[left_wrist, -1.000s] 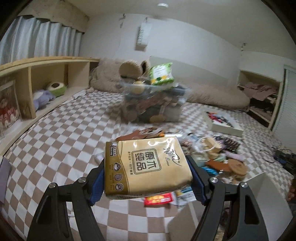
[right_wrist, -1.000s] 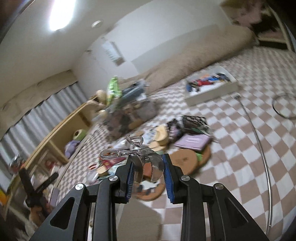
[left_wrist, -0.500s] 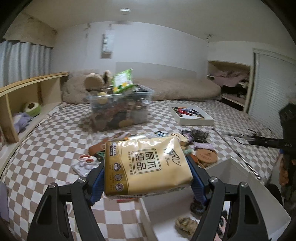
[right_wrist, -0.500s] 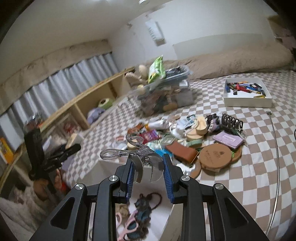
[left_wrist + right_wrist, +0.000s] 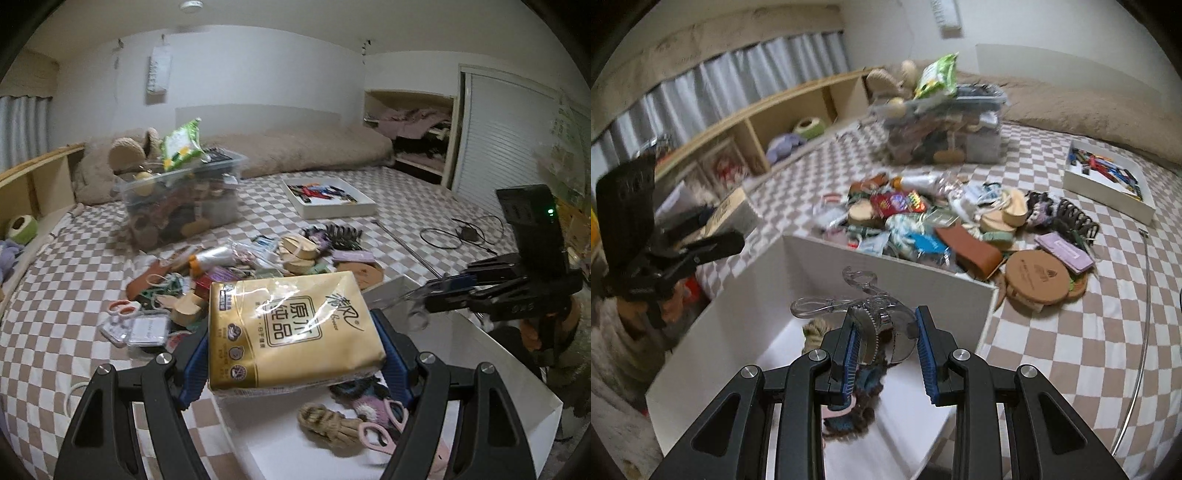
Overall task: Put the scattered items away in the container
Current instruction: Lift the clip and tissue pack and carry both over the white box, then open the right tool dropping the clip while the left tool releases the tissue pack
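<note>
Left gripper [image 5: 291, 354], low in the centre of the left wrist frame, clamped by its blue pads on both short sides of a golden tissue pack [image 5: 291, 332], printed face up and tilted a little, hanging over the near left corner of the white box [image 5: 517, 369] that fills the lower right. Inside that box, below the pack: a knot of tan rope [image 5: 325, 421], pink-handled scissors [image 5: 384, 424] and a dark knitted piece partly hidden behind the finger. At the right edge of the same frame, the right gripper [image 5: 439, 295] reaching in from the side above the box's far rim, something clear and glinting at its tip. In the right wrist frame, right gripper [image 5: 886, 332] low in the centre, jaws narrowed onto a clear-handled metal tool [image 5: 871, 314], its toothed steel part pinched between the pads and its two transparent loops sticking up and to the left; exact kind of tool hard to tell. Tool held above the open white box [image 5: 886, 273]. Beyond the box's far wall, in mid-frame, a scattered heap [image 5: 923, 221] on the checkered bedspread [image 5: 1052, 332]: brown leather case, round cork-coloured discs, lilac wallet, bright wrappers. Further up, a clear bin [image 5: 945, 129] stuffed full, and at upper right a shallow white tray [image 5: 1108, 184] of small coloured things. Left gripper [image 5: 713, 243] at the left edge, dark and blurred.
</note>
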Available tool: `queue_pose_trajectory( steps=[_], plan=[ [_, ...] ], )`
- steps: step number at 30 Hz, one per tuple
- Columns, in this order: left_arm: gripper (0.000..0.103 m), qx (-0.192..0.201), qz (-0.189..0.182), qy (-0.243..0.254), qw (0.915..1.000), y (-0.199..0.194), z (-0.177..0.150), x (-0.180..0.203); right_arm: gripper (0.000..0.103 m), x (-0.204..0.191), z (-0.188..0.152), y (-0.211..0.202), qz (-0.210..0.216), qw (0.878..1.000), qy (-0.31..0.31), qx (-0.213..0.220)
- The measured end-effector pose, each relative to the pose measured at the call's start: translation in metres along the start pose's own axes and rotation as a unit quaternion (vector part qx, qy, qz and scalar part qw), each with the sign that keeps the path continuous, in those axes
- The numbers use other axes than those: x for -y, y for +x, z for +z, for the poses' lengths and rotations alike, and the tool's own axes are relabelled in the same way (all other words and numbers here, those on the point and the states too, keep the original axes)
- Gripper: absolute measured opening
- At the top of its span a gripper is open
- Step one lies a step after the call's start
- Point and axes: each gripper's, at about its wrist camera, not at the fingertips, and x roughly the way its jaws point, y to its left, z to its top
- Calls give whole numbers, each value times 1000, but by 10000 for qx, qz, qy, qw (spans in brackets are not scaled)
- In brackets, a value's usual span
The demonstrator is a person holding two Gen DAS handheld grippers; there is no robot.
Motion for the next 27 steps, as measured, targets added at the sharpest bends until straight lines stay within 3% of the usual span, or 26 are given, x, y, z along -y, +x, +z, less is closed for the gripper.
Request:
queue_pose_trajectory(
  steps=[5,14,22,23,26,27],
  plan=[
    [78,-166,-203,-74,9996,5,-3,5,30,-17,4,19,3,9985,-405,-372],
    [78,-260,-233,-74,9994,7,-9,7,30,-47,21,54,35,9892,-1133,-930],
    [78,-354,-317,-123,9988,9,-11,5,31,-48,23,76,-51,9808,-1262,-1484],
    [78,-374,-326,-123,9987,10,-12,5,39,-46,22,78,-220,9793,-1251,-1579],
    [78,-428,-352,-104,9984,11,-12,7,79,-46,19,74,-419,9774,-1306,-1610],
    [78,-440,-357,-93,9983,12,-12,7,84,-48,17,70,-512,9769,-1397,-1532]
  ],
)
